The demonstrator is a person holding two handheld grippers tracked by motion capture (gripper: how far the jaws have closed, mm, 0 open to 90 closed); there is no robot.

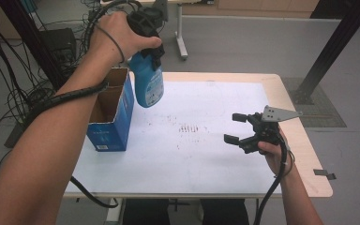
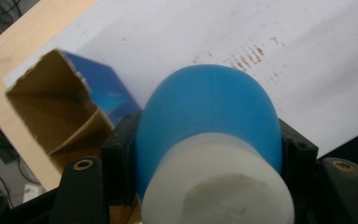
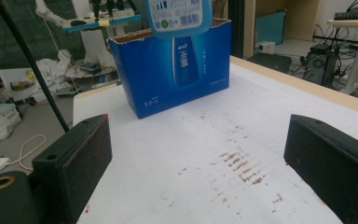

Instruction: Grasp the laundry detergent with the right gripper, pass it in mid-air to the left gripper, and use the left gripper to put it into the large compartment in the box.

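The left gripper [image 1: 151, 52] pinches a smooth blue plastic bottle [image 1: 148, 83] near its white cap, aloft beside the open blue cardboard box [image 1: 110, 113] (likely slippery, rigid); the right gripper [image 1: 239, 131] rests spread above the counter [image 1: 206, 159].

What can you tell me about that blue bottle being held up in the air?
The bottle is smooth blue plastic with a white cap and a printed label with small text. The left gripper clamps it just below the cap, so it hangs upright and slightly tilted, above the table and next to the open top of the blue box. Nothing else touches it; its base is clear of the box's rim.
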